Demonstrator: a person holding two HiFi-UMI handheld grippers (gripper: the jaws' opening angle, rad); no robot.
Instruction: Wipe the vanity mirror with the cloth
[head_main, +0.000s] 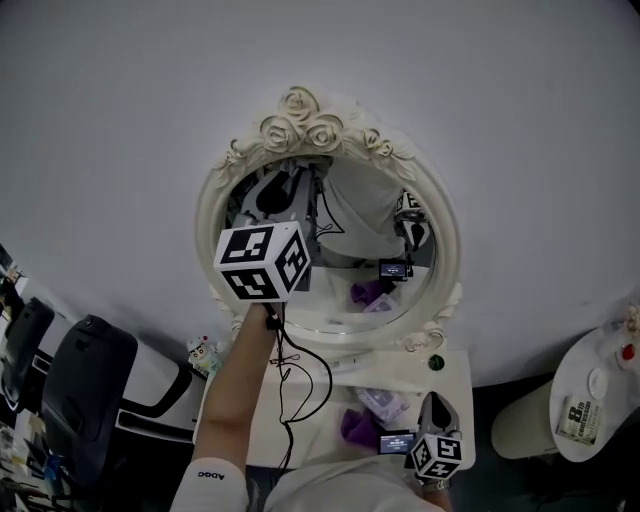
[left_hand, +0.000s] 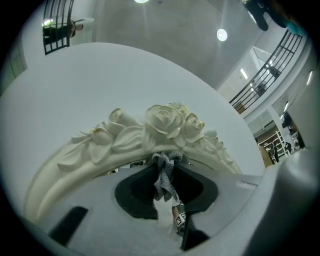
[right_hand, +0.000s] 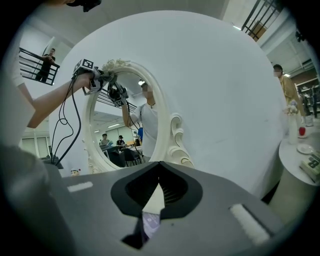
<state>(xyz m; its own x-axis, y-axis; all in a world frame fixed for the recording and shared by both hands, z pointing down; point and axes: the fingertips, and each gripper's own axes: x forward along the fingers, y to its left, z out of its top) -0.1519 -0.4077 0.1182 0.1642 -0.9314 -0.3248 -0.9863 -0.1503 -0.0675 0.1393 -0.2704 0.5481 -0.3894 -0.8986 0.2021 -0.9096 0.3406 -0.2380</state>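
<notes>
An oval vanity mirror (head_main: 330, 250) in a cream frame topped with carved roses (left_hand: 167, 120) stands on a white table (head_main: 455, 385) against a white wall. My left gripper (left_hand: 165, 172) is raised to the mirror's top, its marker cube (head_main: 262, 262) facing me. It is shut on a grey cloth (left_hand: 164, 175), whose bunched end touches the glass just under the roses. The right gripper view shows that arm and gripper (right_hand: 97, 80) at the frame's top. My right gripper (head_main: 435, 408) hangs low over the table's front, shut, with nothing between its jaws.
A purple thing (head_main: 358, 425) and a clear bag (head_main: 385, 403) lie on the table, beside a small green knob (head_main: 435, 362). Black cables (head_main: 300, 385) dangle from the left arm. A round side table (head_main: 590, 395) with bottles stands right; black chairs (head_main: 75, 395) left.
</notes>
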